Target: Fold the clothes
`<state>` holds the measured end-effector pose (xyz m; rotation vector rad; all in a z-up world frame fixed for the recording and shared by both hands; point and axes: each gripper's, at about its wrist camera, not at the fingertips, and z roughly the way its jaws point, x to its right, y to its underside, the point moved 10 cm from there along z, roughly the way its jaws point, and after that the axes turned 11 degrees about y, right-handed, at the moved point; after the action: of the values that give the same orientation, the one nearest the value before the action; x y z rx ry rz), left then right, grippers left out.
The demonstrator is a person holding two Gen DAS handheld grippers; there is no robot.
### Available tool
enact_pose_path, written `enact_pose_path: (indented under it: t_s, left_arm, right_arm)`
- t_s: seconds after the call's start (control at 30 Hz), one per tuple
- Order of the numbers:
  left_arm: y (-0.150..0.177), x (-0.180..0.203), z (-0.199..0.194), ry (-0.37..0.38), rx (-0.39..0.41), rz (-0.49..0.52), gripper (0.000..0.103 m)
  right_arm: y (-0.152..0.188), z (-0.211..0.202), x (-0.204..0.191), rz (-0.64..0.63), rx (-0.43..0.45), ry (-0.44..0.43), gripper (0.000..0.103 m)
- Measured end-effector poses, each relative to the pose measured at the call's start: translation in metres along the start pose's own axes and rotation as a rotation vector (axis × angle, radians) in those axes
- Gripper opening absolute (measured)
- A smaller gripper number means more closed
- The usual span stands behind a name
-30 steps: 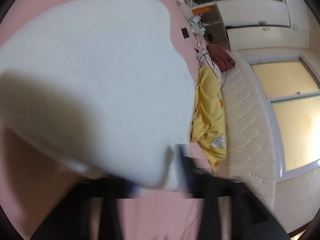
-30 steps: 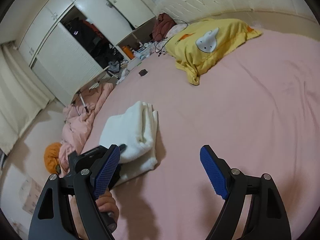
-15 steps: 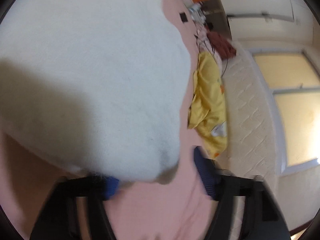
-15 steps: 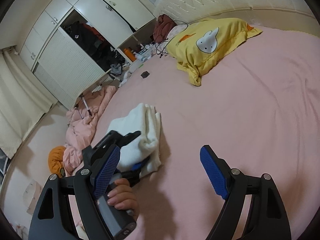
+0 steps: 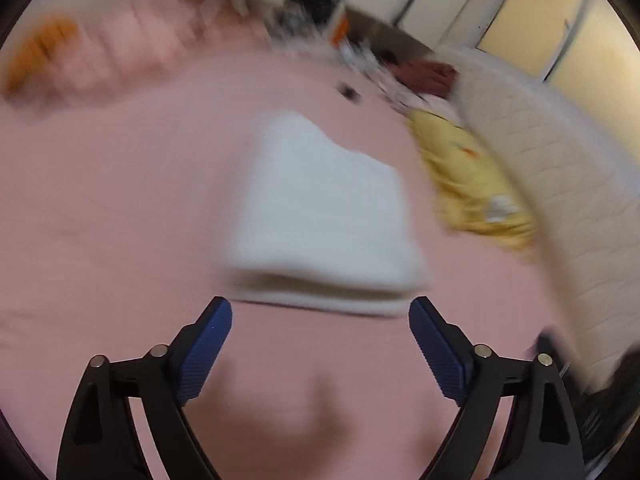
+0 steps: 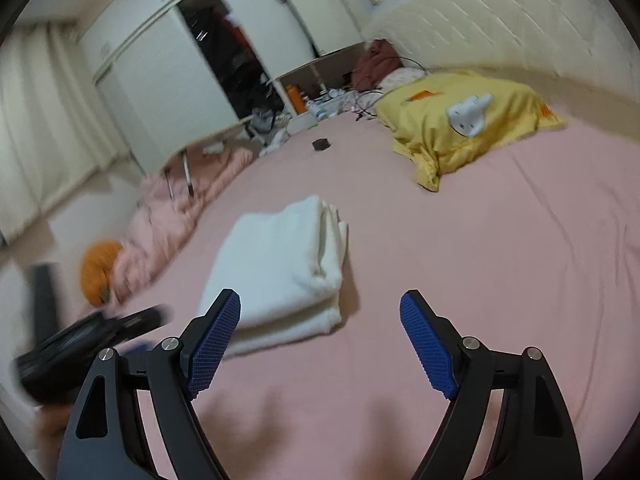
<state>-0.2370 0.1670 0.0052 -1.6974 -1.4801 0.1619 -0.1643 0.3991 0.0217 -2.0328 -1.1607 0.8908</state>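
Release is what has just happened: half a second ago my left tool (image 5: 320,312) was pushed in under the white garment (image 5: 320,216) with the cloth filling its view, and now it has backed off, spread wide with nothing between the blue pads (image 5: 208,344), the folded edge lying just beyond their tips. My right tool (image 6: 320,308) is likewise wide open and empty, hanging over the sheet near the bundle. The white garment (image 6: 280,268) sits on the bed as a compact stack of layers, squared off on its near end (a little uneven at the far corner), so I judge this piece folded and set down, with only tidying or a next item left. The bed (image 6: 500,280) wears a pink sheet, lightly creased; a yellow pillow (image 6: 460,128) lies well apart at the headboard, a small dark object (image 6: 321,144) beyond the stack. Off the bed's edge are a pink blanket heap (image 6: 176,220), something orange (image 6: 98,272), and an open wardrobe (image 6: 228,52). The left view is badly blurred.
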Motion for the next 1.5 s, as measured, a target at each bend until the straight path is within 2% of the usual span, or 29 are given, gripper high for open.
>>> enact_pose_path:
  t_s: [0.1,0.17,0.27,0.37,0.53,0.67,1.07,1.27,1.5]
  left_arm:
    - [0.028,-0.036,-0.049,-0.116,0.105,0.025,0.099]
    - [0.055,-0.060,-0.069,-0.193,0.115,0.032,0.100]
    - [0.081,-0.082,-0.082,-0.287,0.070,0.089,0.100]
    - [0.083,-0.097,-0.093,-0.335,0.040,0.125,0.100]
    - [0.073,-0.097,-0.102,-0.258,0.081,0.097,0.100]
    - [0.083,-0.090,-0.100,-0.229,0.066,0.088,0.100]
    - [0.091,-0.083,-0.097,-0.235,0.061,0.072,0.101]
    - [0.088,-0.072,-0.097,-0.248,0.099,0.086,0.102]
    - [0.091,-0.055,-0.087,-0.258,0.050,0.113,0.102]
  right_arm:
    - [0.013,0.000,-0.024,-0.119,0.058,0.049,0.082]
    - [0.029,0.009,-0.033,-0.166,0.025,0.072,0.082]
    - [0.045,0.008,-0.039,-0.192,-0.010,0.083,0.082]
    - [0.055,-0.004,-0.045,-0.195,-0.010,0.080,0.082]
    - [0.063,-0.014,-0.055,-0.269,0.018,0.120,0.082]
    - [0.068,-0.012,-0.064,-0.302,0.011,0.129,0.082]
    - [0.075,-0.016,-0.085,-0.379,0.035,0.104,0.082]
    - [0.073,-0.016,-0.089,-0.373,0.036,0.078,0.082]
    - [0.071,-0.016,-0.091,-0.362,0.036,0.065,0.082]
